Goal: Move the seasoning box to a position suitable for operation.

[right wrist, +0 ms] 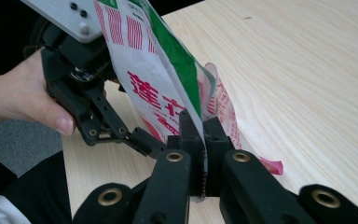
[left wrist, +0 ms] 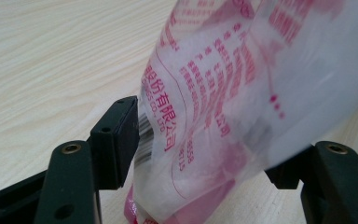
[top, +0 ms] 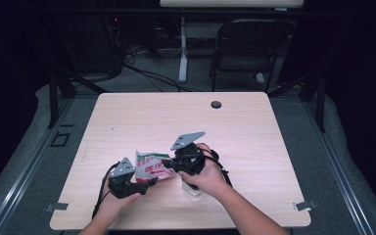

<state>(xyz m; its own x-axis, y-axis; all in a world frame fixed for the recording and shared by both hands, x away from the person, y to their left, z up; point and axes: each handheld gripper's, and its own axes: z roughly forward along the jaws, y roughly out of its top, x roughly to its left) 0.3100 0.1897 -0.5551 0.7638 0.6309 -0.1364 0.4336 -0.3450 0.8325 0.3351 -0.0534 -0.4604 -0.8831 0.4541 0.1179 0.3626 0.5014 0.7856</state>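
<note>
At a pale wood-grain table point(top: 254, 147), a person works a thin white plastic packet printed in red and green point(top: 152, 167), held upright between two black hand-held grippers near the table's front edge.

From the high view, the left gripper point(top: 149, 183) sits low at the packet's lower left, and the right gripper point(top: 169, 164) meets the packet's right edge; the grey three-cornered plates on both stand out, as do a dark chair point(top: 247, 49) and cables on the floor beyond the table. That view is too distant to tell how the jaws stand.

The right gripper view settles it for that side: the right gripper point(right wrist: 203, 140) is closed tight on the packet's point(right wrist: 158, 88) edge, pinching the film between its pads. The same view shows the left hand point(right wrist: 23, 100) and its gripper farther off, at the packet's other side.

The left gripper view point(left wrist: 200, 154) shows its jaws spread wide, with the packet point(left wrist: 223, 116) hanging between them. The left pad lies at the film's edge; whether the right pad touches it is hidden by the blurred plastic. Red lettering on the translucent back of the packet shows here, while the green band shows on its front in the right gripper view.
</note>
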